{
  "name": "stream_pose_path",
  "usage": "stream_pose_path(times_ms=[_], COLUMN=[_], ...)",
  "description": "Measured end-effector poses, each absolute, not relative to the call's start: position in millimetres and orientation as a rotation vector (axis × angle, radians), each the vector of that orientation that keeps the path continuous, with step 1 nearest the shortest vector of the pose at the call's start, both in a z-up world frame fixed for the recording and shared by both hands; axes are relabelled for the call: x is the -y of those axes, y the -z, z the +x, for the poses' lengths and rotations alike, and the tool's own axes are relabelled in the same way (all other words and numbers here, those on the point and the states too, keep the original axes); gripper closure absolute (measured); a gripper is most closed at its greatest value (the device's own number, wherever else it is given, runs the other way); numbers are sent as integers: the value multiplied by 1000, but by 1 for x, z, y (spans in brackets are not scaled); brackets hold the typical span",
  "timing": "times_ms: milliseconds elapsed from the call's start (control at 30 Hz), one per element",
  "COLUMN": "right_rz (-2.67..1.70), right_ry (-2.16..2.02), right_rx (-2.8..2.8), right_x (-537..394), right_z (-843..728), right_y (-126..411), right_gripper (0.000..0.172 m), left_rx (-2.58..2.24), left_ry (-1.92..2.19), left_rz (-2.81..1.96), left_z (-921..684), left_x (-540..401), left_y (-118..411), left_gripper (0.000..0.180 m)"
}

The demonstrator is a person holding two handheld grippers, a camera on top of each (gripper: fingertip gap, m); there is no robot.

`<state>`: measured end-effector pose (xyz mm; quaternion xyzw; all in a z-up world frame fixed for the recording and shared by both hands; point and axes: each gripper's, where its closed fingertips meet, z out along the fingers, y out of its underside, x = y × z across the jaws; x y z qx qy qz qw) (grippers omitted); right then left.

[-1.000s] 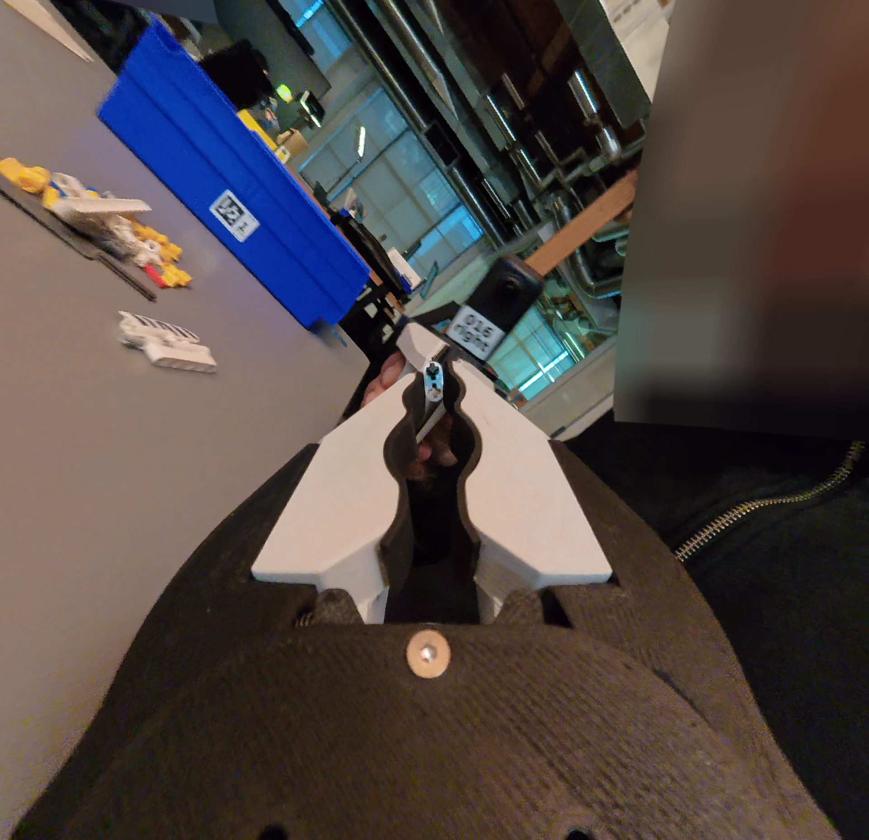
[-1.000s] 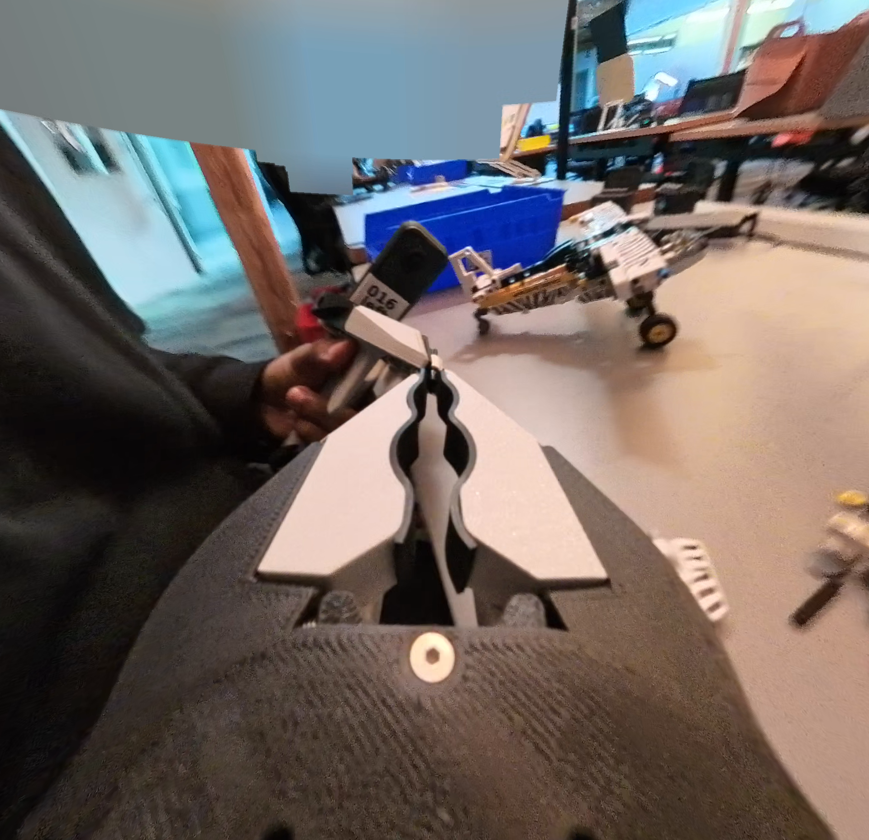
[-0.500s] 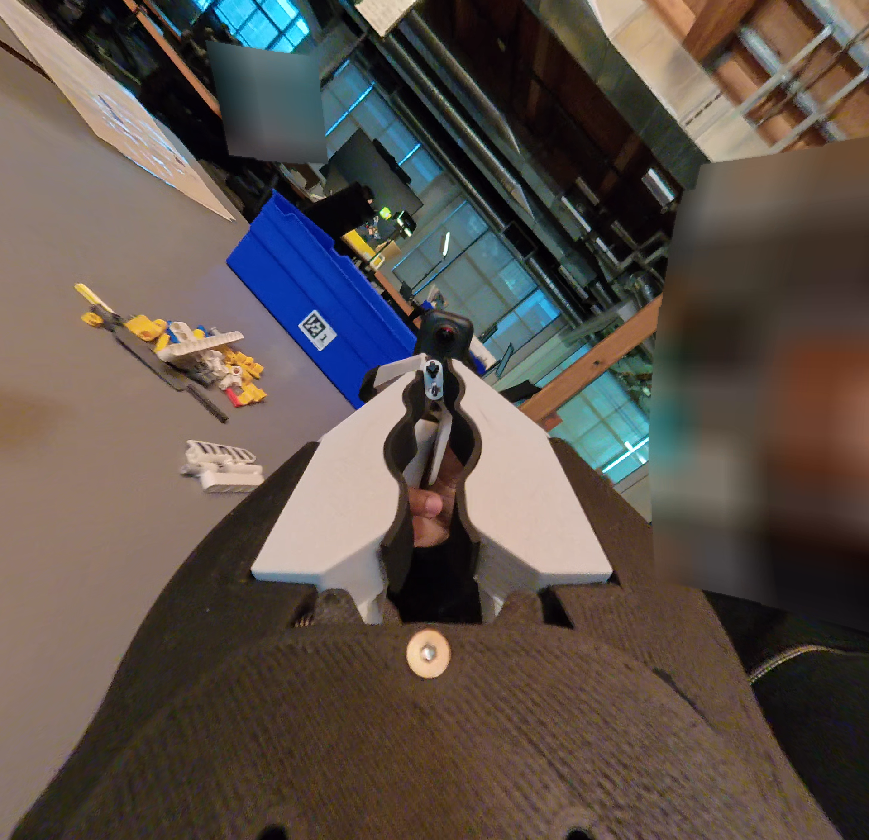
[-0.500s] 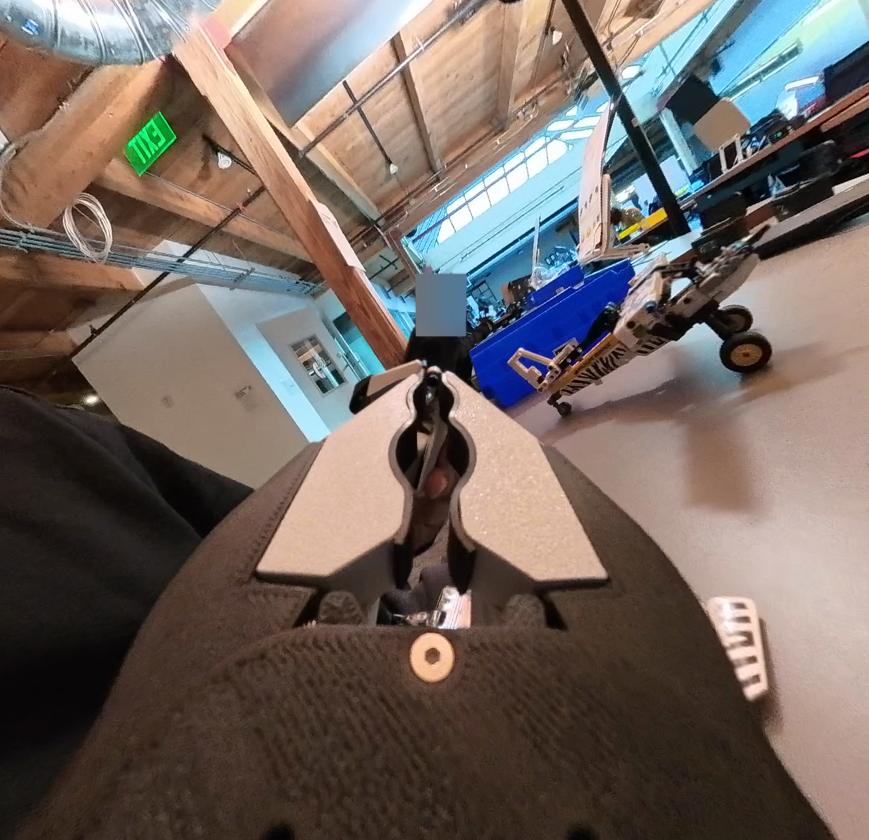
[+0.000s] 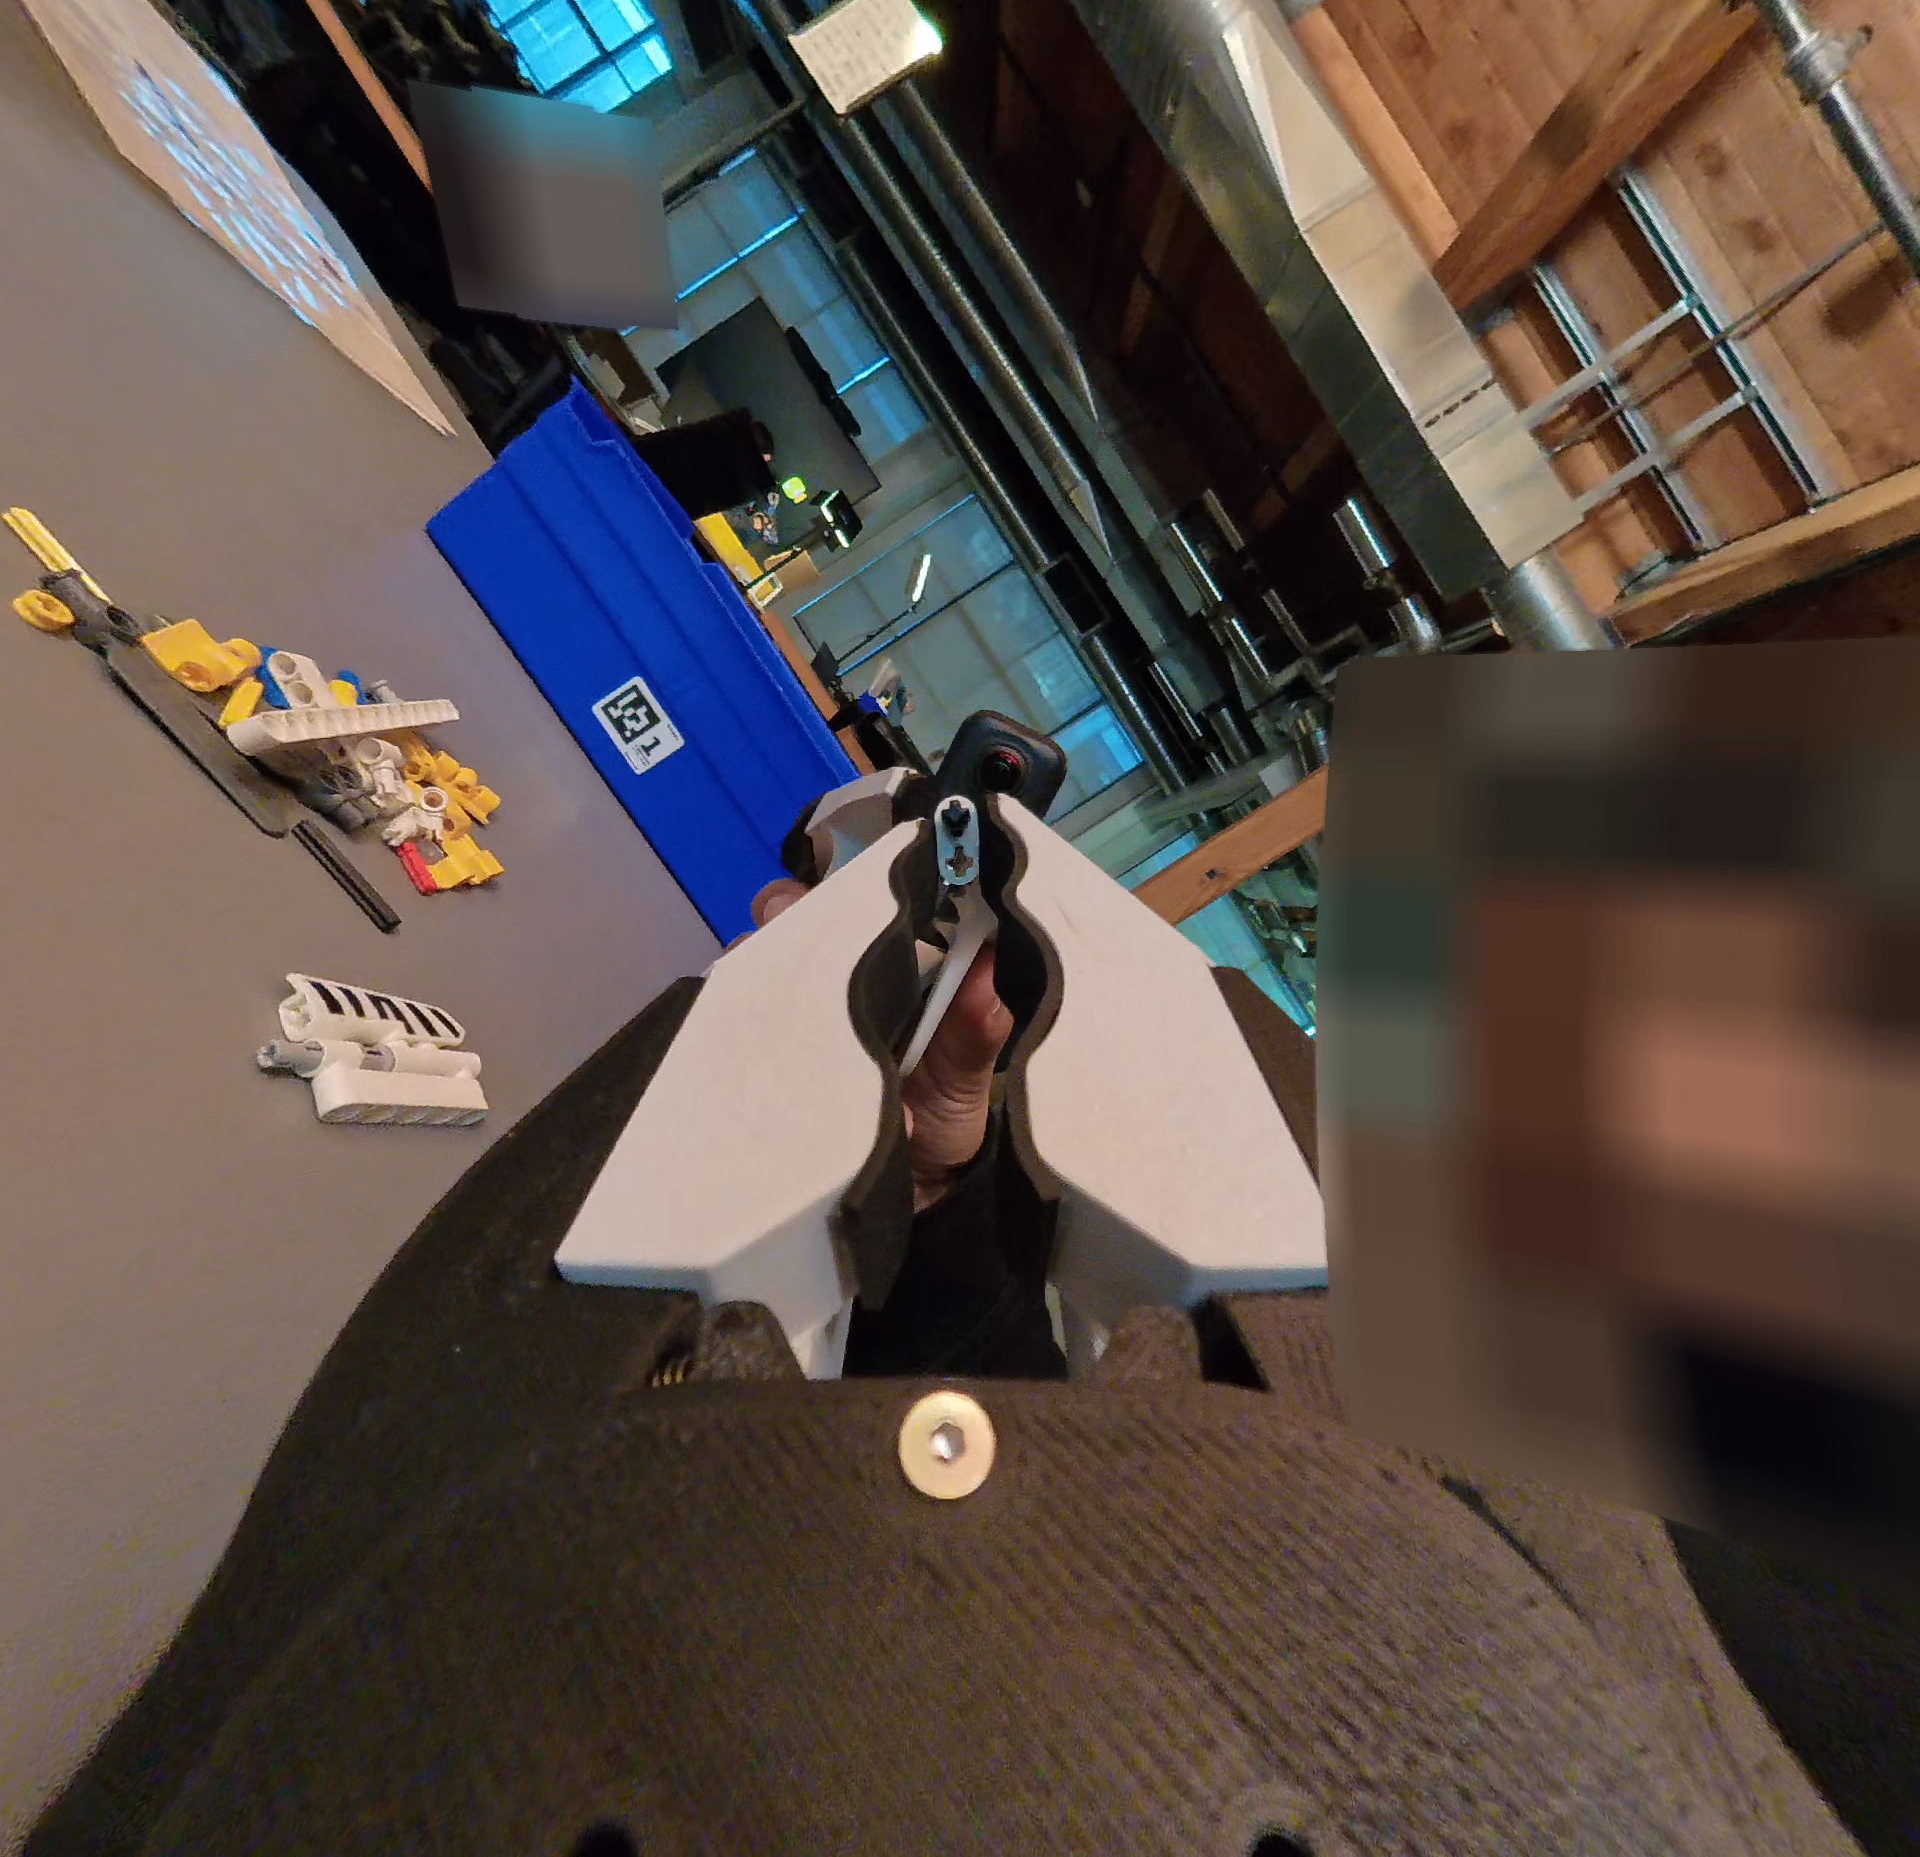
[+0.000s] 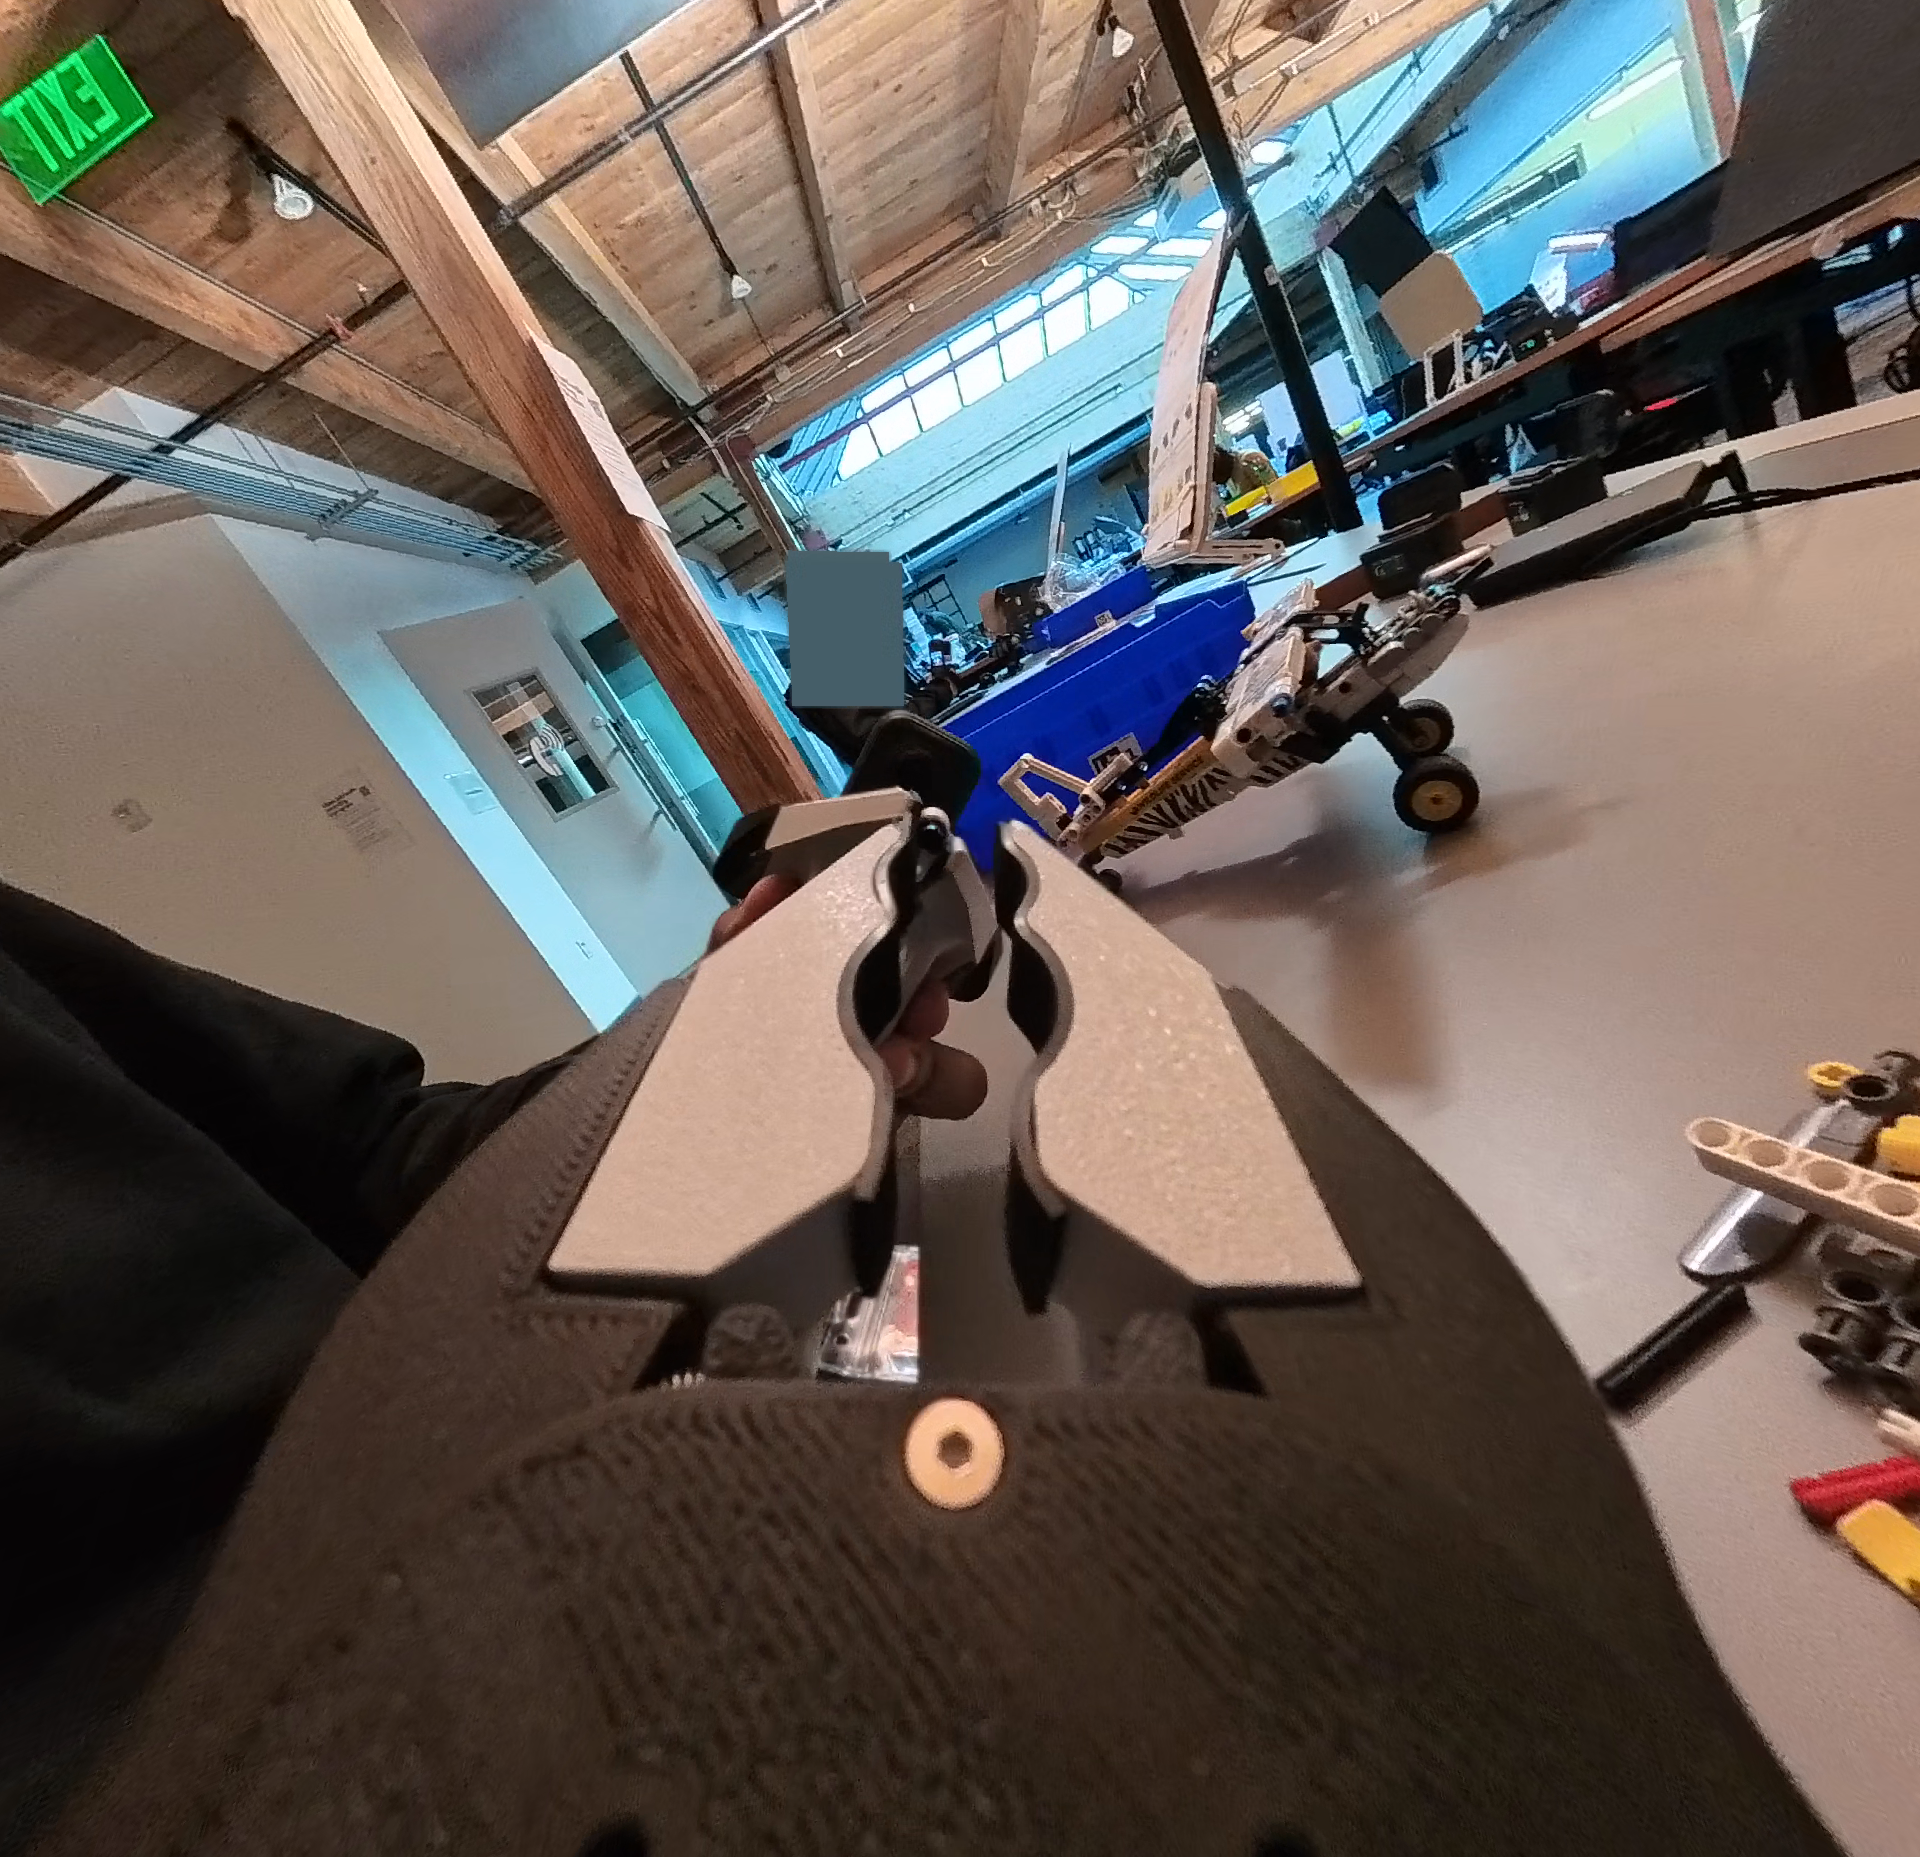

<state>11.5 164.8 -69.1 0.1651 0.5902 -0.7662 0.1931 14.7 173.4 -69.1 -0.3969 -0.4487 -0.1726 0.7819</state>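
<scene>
My left gripper [image 5: 958, 820] is shut on a small white building-toy piece [image 5: 956, 851] with a black pin at its top. A thin white curved part hangs below it between the fingers. I hold it up in the air, away from the grey table [image 5: 156, 1028]. My right gripper [image 6: 961, 836] faces it tip to tip, and its jaws stand open around the same piece [image 6: 940, 919]. A gap shows between the piece and my right-hand pad. The left gripper's white finger [image 6: 821, 836] shows just behind. A hand shows beyond the fingers in both views.
A blue bin [image 5: 623, 664] stands on the table, and it also shows in the right wrist view [image 6: 1091, 685]. A toy vehicle with zebra stripes and wheels [image 6: 1278, 737] stands beside it. Loose yellow, white and red pieces [image 5: 343, 758] and a striped white panel [image 5: 374, 1049] lie on the table. The tips of both grippers are at nearly the same place.
Both grippers have tilted upward, away from the table. My right jaws were shut on the piece and have opened. The left gripper keeps its hold on it.
</scene>
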Motion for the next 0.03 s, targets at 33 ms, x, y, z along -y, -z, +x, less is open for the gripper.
stream_pose_path(times_ms=[33], right_rz=[466], right_ry=[2149], right_rx=[-1664], right_x=[-165], right_z=[11], right_y=[70], right_gripper=[160], left_rx=[963], left_ry=[380], left_rz=[-851], left_z=[15], left_x=[-173], left_y=[70], left_gripper=[176])
